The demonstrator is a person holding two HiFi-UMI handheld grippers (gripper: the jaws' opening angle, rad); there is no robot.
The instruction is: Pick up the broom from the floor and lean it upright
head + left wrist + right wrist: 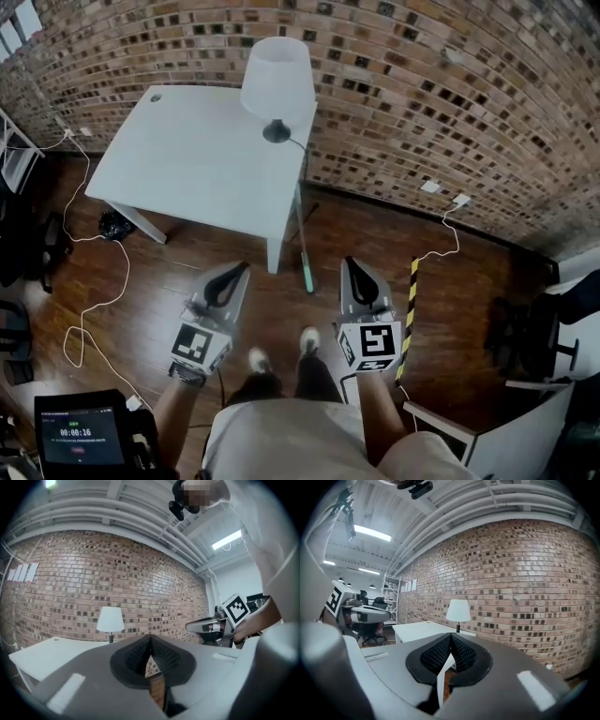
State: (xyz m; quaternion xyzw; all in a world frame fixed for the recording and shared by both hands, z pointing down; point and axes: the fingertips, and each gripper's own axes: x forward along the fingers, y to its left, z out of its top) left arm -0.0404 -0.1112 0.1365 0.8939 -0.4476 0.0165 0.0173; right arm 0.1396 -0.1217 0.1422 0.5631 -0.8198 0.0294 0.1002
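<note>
A slim pole with a teal lower end (306, 253), apparently the broom, stands nearly upright against the front right corner of the white table (187, 169). Its lower end rests on the wooden floor. My left gripper (241, 268) is held up in front of me, shut and with nothing in it. My right gripper (349, 263) is beside it, also shut and with nothing in it. The pole stands between and beyond the two tips, apart from both. In the left gripper view the jaws (150, 643) meet on nothing; the right gripper view shows the same (450, 639).
A white lamp (277, 80) stands at the table's far right edge before the brick wall (450, 103). A white cable (94, 281) loops over the floor at left. A yellow-and-black striped strip (411, 300) lies at right, near a dark chair (525, 337) and a white panel (506, 431).
</note>
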